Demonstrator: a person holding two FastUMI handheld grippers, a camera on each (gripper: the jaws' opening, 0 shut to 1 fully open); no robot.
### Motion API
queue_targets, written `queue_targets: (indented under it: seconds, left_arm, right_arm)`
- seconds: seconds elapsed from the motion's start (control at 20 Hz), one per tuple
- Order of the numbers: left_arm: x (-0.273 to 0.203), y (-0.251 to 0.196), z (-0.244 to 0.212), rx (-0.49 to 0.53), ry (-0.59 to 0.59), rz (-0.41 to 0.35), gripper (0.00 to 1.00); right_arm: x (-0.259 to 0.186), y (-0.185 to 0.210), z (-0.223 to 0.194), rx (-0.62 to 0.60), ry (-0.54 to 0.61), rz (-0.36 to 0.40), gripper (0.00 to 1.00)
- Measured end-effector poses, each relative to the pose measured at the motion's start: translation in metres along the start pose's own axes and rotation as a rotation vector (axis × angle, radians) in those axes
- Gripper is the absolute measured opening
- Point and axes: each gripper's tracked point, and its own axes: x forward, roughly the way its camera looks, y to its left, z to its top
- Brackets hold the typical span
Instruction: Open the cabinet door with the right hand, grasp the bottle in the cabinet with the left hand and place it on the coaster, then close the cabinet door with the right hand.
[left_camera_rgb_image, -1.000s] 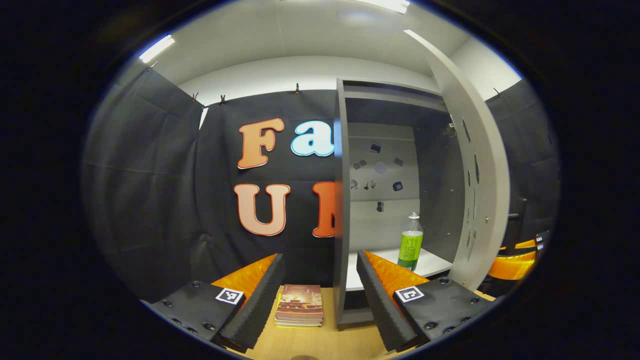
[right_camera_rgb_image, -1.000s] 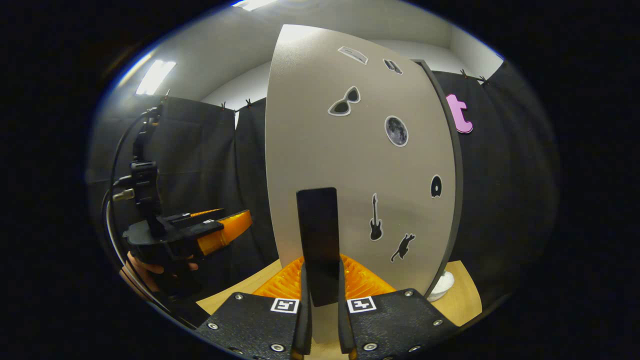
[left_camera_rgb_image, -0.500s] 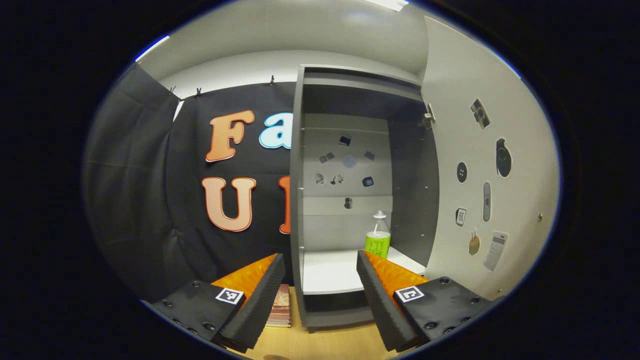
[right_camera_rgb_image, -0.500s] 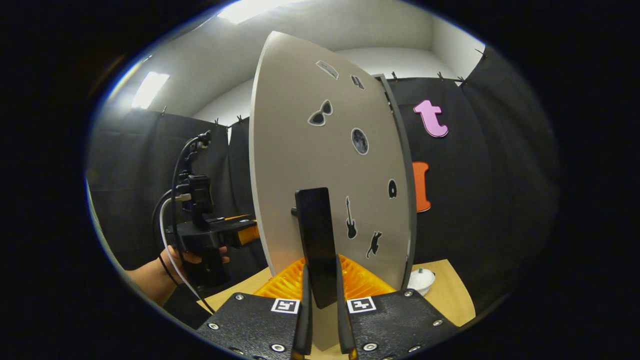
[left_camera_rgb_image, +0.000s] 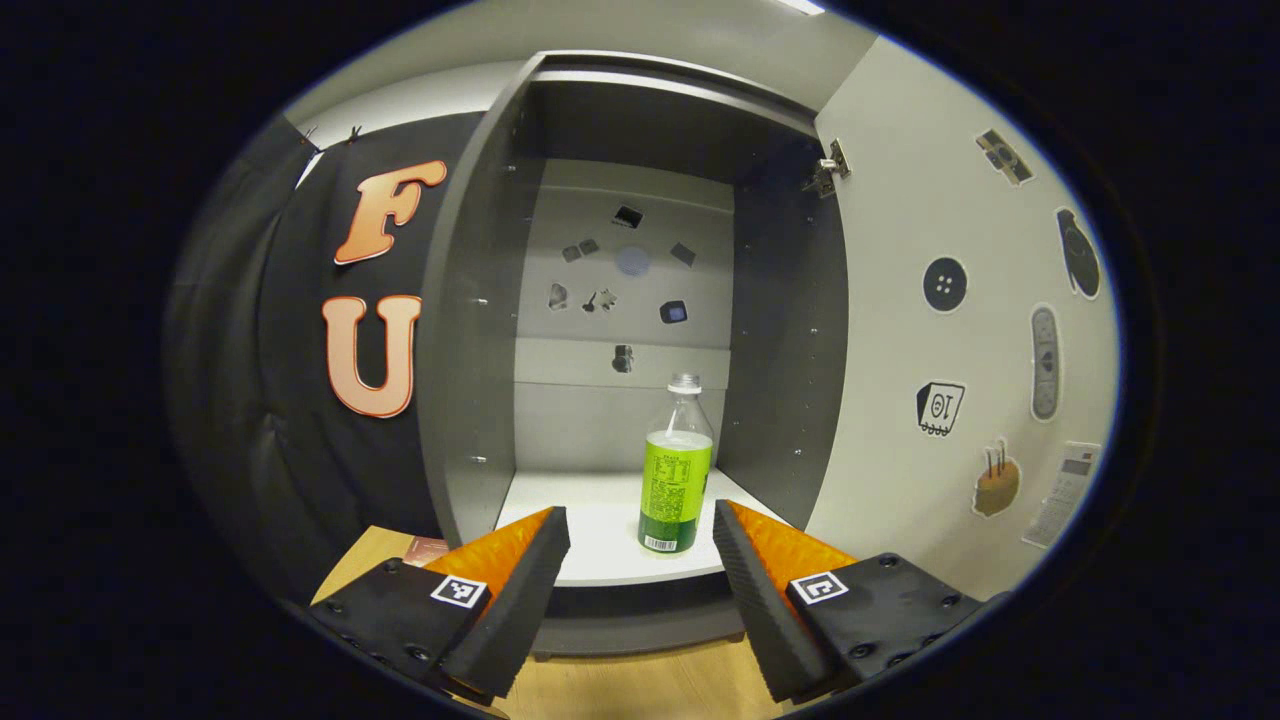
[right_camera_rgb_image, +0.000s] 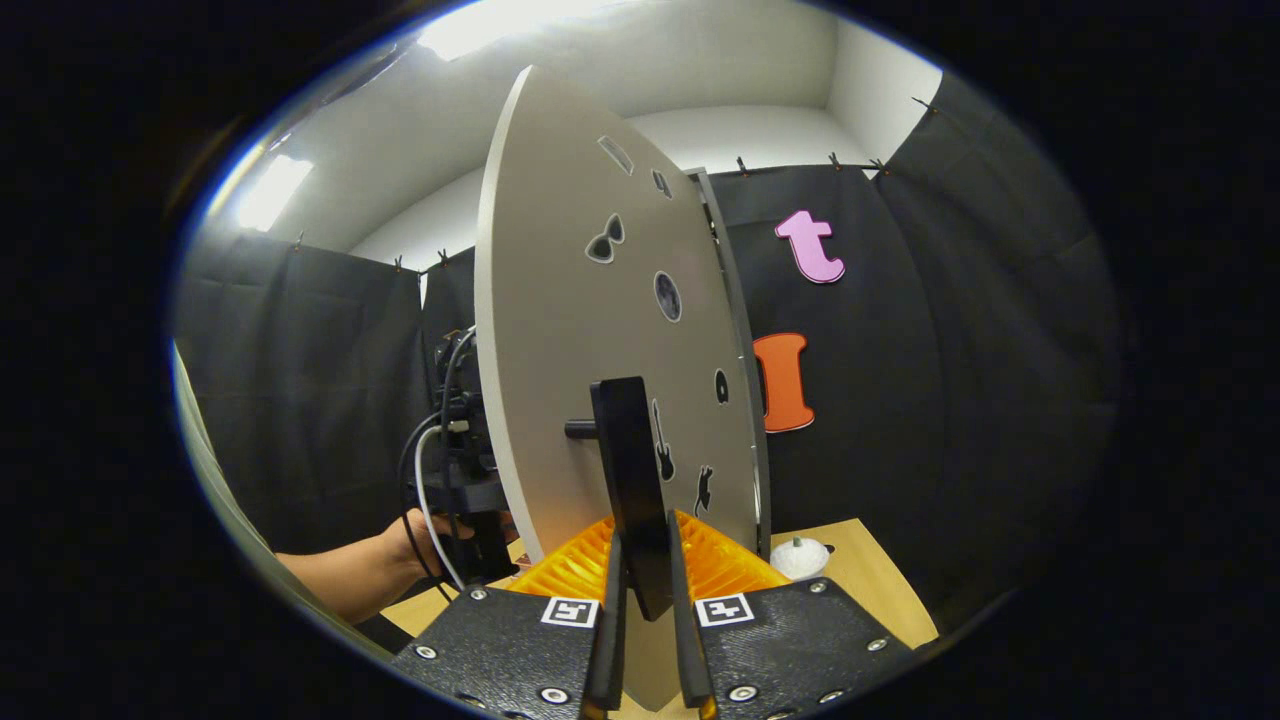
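Clear shelf space left of the upright bottle; cabinet wall and open door close on its right.

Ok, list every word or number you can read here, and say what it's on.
Label on the bottle: print too small to read.
Receipt-like sticker on the cabinet door: too blurred to read.
Square sticker on that door: characters unclear.

The left gripper view looks straight into the open cabinet from just in front of its shelf, close and low above the bench. The right gripper view sits close against the outer face of the swung-out door, facing along it toward the booth wall. Both views share the door, seen from opposite faces.
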Motion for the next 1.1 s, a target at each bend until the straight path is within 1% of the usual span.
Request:
queue_targets:
  seconds: [0.1,0.15,0.2,0.25,0.3,0.35,0.4,0.45,0.5,0.55,0.65,0.75,0.85,1.05,1.1]
  left_arm:
    - [0.020,-0.006,-0.008,-0.005,0.022,-0.002,0.95]
    - [0.031,-0.009,-0.014,-0.008,0.035,0.002,0.95]
    - [0.040,-0.011,-0.019,-0.014,0.044,0.002,0.94]
    - [0.050,-0.014,-0.024,-0.022,0.053,0.001,0.96]
    - [0.061,-0.018,-0.027,-0.028,0.059,-0.004,0.95]
    - [0.069,-0.021,-0.031,-0.029,0.067,-0.006,0.95]
    - [0.077,-0.023,-0.034,-0.028,0.072,-0.008,0.95]
    - [0.086,-0.027,-0.034,-0.028,0.072,-0.010,0.95]
    - [0.094,-0.029,-0.035,-0.032,0.074,-0.015,0.96]
    - [0.103,-0.030,-0.036,-0.035,0.077,-0.013,0.96]
    - [0.119,-0.032,-0.037,-0.050,0.084,-0.012,0.96]
    - [0.135,-0.034,-0.036,-0.060,0.082,-0.021,0.96]
    - [0.148,-0.035,-0.036,-0.042,0.081,-0.022,0.95]
    - [0.171,-0.035,-0.039,0.026,0.092,-0.021,0.94]
    - [0.175,-0.035,-0.039,0.042,0.089,-0.022,0.94]
  right_arm:
    - [-0.001,-0.003,0.000,0.022,0.003,-0.009,0.23]
    - [-0.001,-0.004,-0.002,0.034,0.012,-0.014,0.18]
    - [-0.001,-0.004,-0.004,0.043,0.018,-0.020,0.34]
    - [0.000,-0.006,-0.005,0.049,0.021,-0.027,0.28]
    - [0.000,-0.008,-0.006,0.047,0.022,-0.040,0.29]
    - [-0.004,-0.014,-0.005,0.038,0.016,-0.061,0.34]
    - [-0.004,-0.017,-0.004,0.028,0.009,-0.081,0.36]
    - [-0.005,-0.021,-0.002,0.022,0.000,-0.095,0.42]
    - [-0.007,-0.024,0.000,0.018,-0.010,-0.109,0.52]
    - [-0.008,-0.026,0.001,0.012,-0.017,-0.122,0.50]
    - [-0.012,-0.031,0.004,-0.004,-0.026,-0.153,0.54]
    - [-0.012,-0.037,0.008,-0.022,-0.035,-0.187,0.55]
    - [-0.015,-0.046,0.009,-0.036,-0.041,-0.218,0.55]
    - [-0.022,-0.068,0.013,-0.039,-0.050,-0.281,0.55]
    - [-0.026,-0.073,0.014,-0.042,-0.052,-0.294,0.62]
